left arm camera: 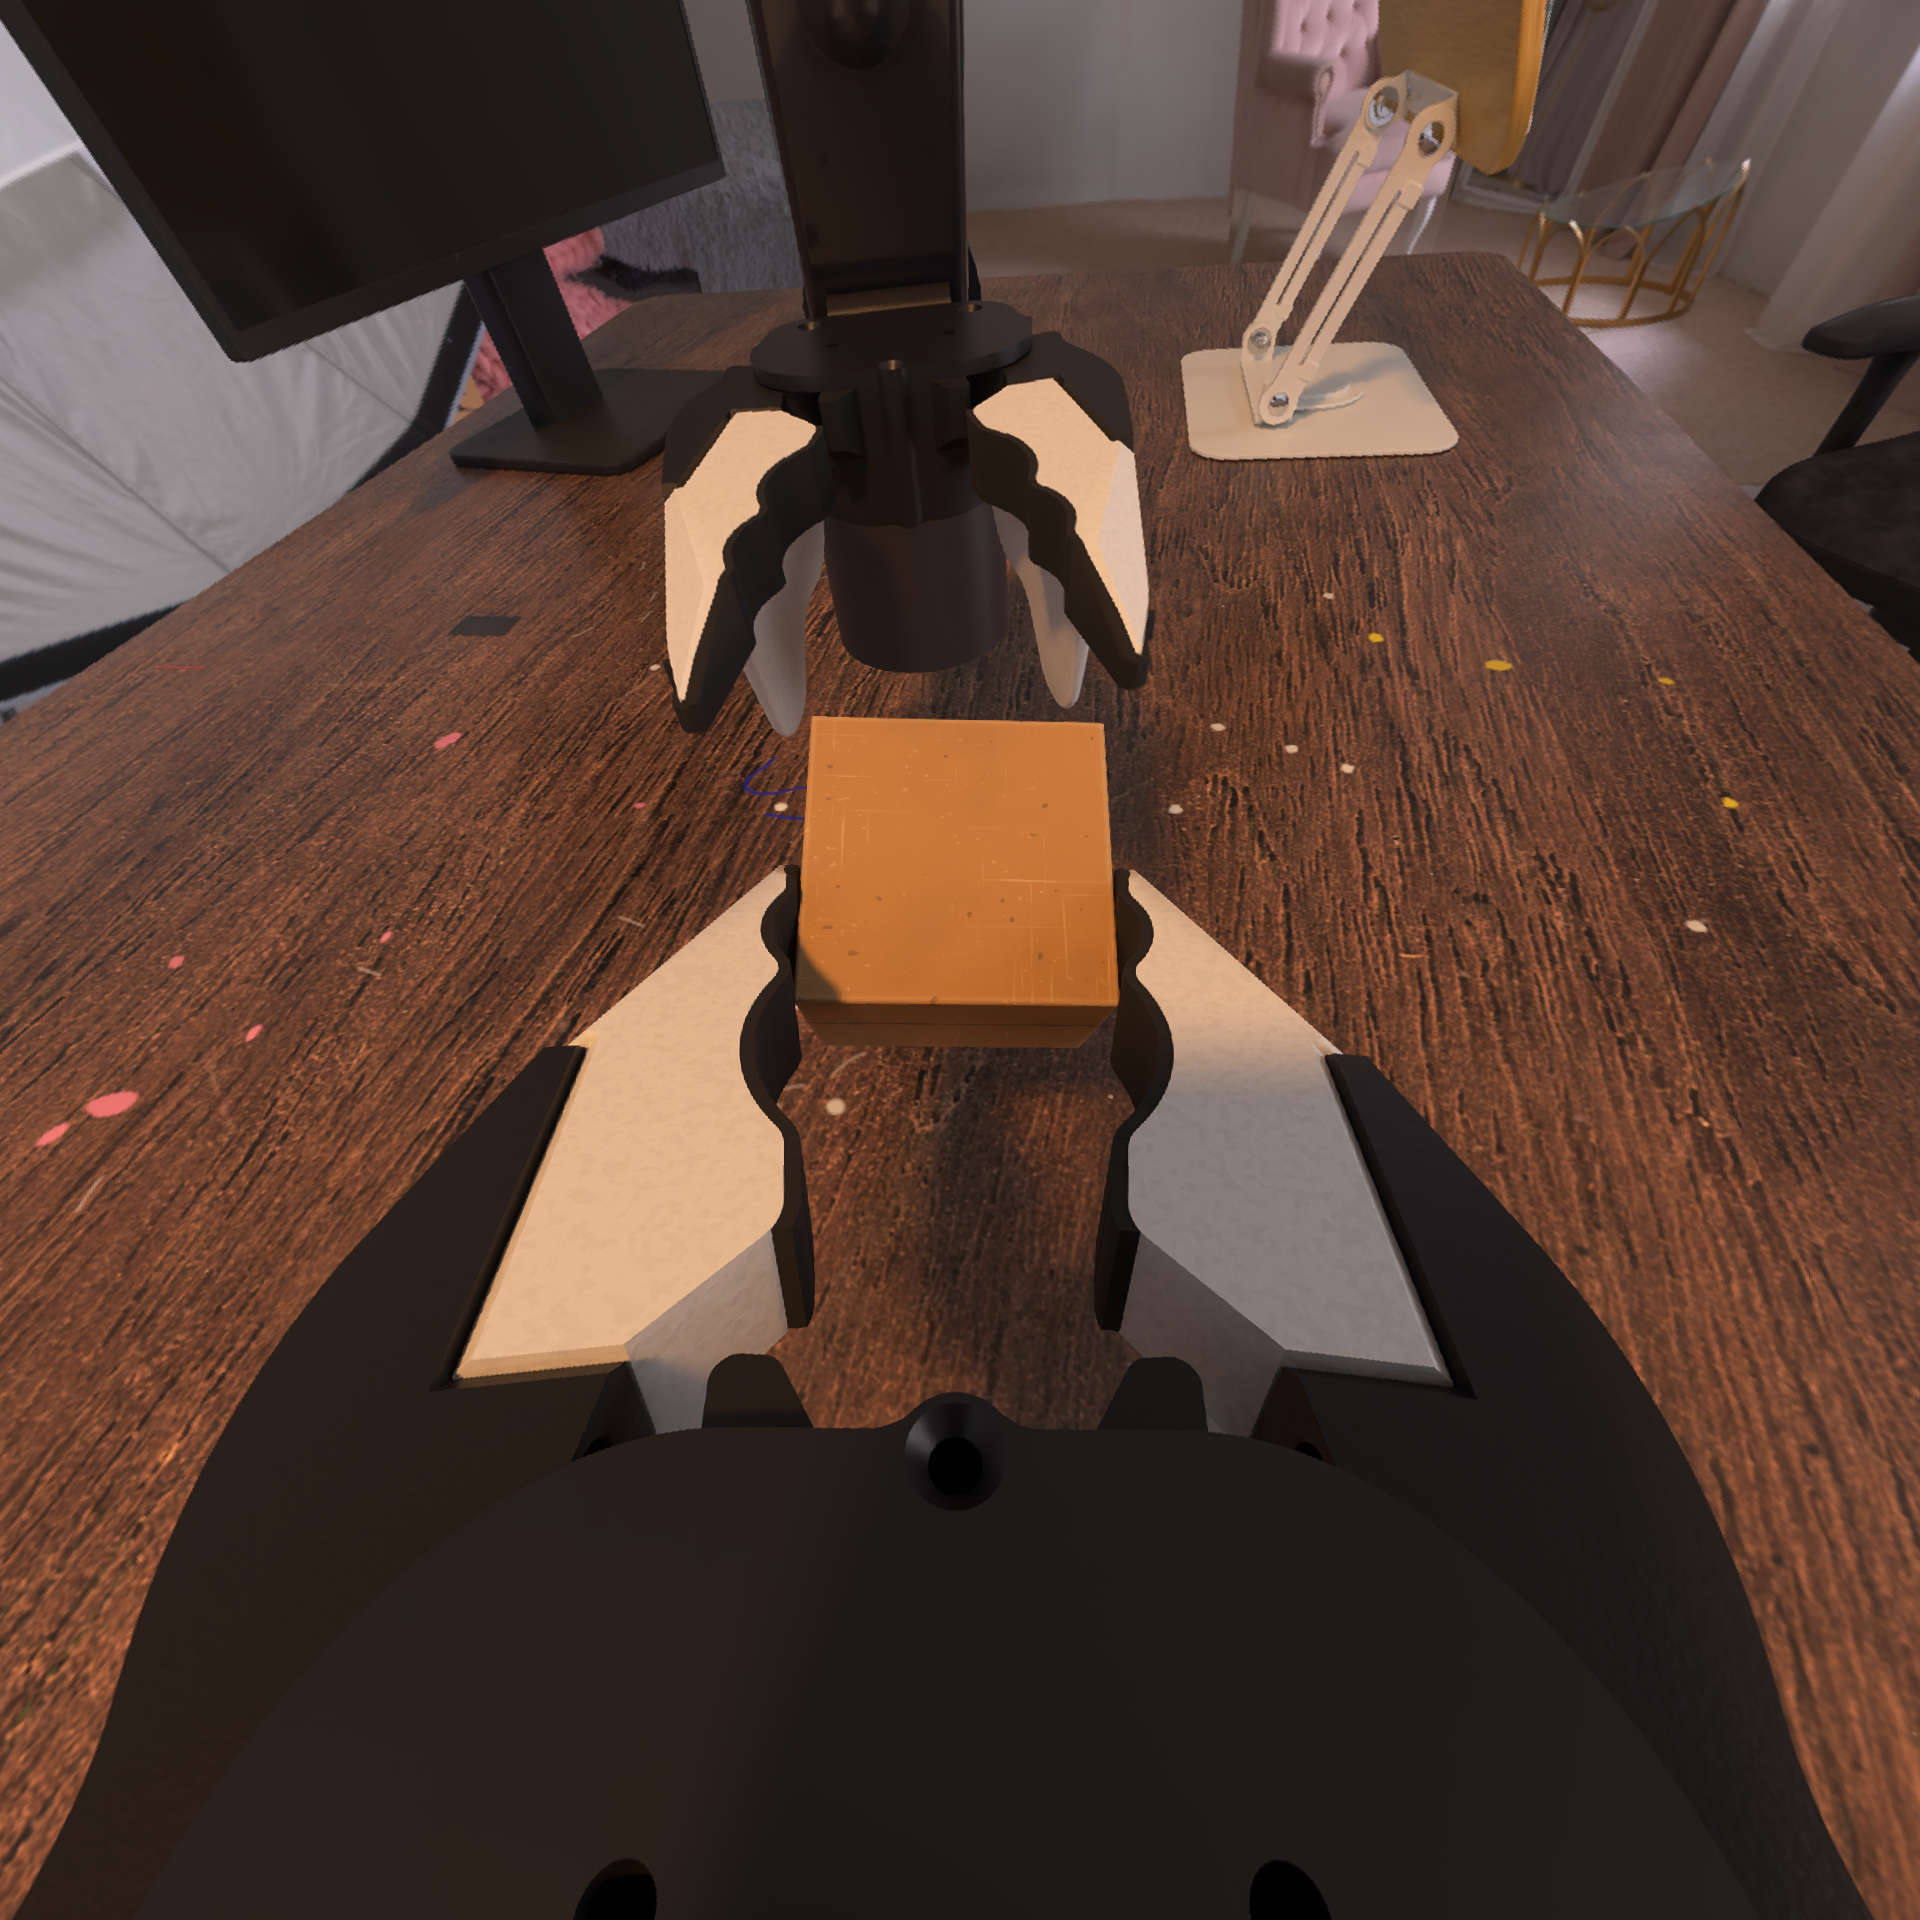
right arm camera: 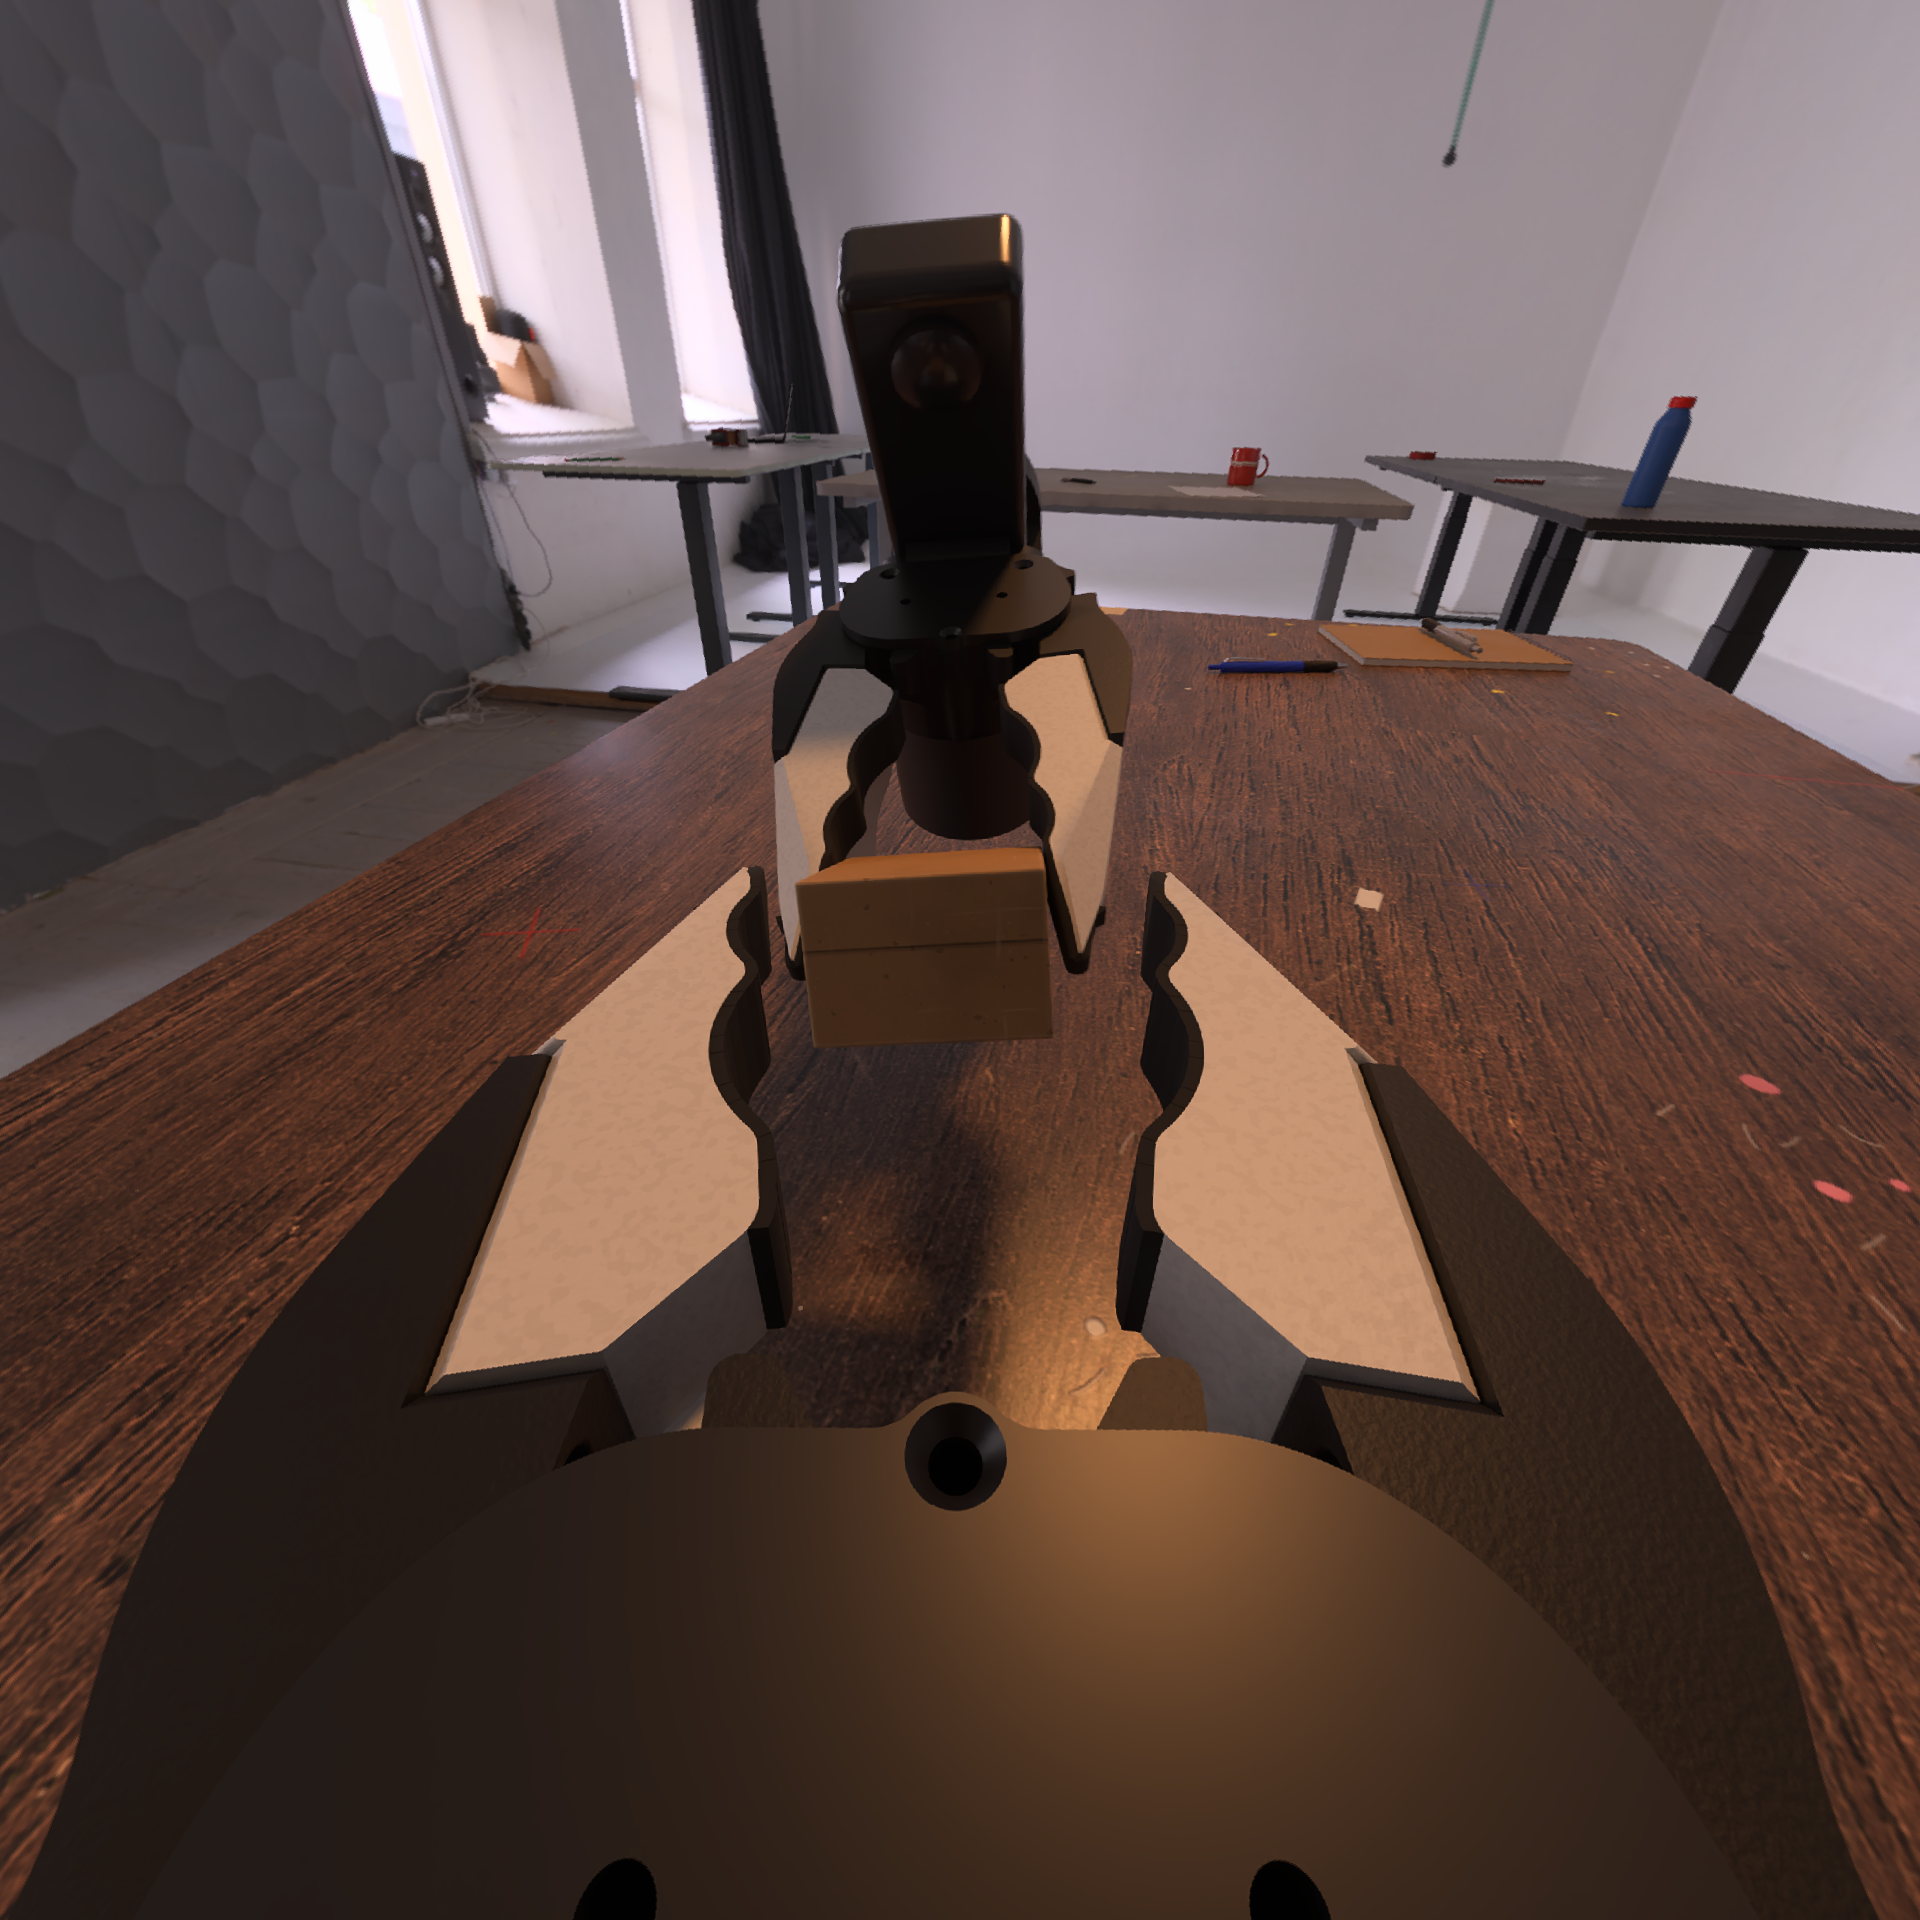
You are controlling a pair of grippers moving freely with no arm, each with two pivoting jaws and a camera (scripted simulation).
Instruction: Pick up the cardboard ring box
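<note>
The cardboard ring box [left arm camera: 956, 883] is a small tan cube with a lid seam. My left gripper [left arm camera: 956, 904] is shut on it, one fingertip pressed against each side. In the right wrist view the box [right arm camera: 925, 956] hangs between the left gripper's fingers [right arm camera: 1081, 883] and seems to sit a little above the wooden table [right arm camera: 1455, 987]. My right gripper [right arm camera: 956, 883] is open and empty. It faces the box from the opposite side, with its fingertips just short of it. It also shows in the left wrist view [left arm camera: 914, 707], just beyond the box.
A dark monitor [left arm camera: 364, 156] on a stand and a beige lamp base [left arm camera: 1320, 405] stand at one end of the table. A blue pen [right arm camera: 1273, 666] and a flat board [right arm camera: 1444, 646] lie at the other end. A dark chair [left arm camera: 1860, 468] stands beside the table.
</note>
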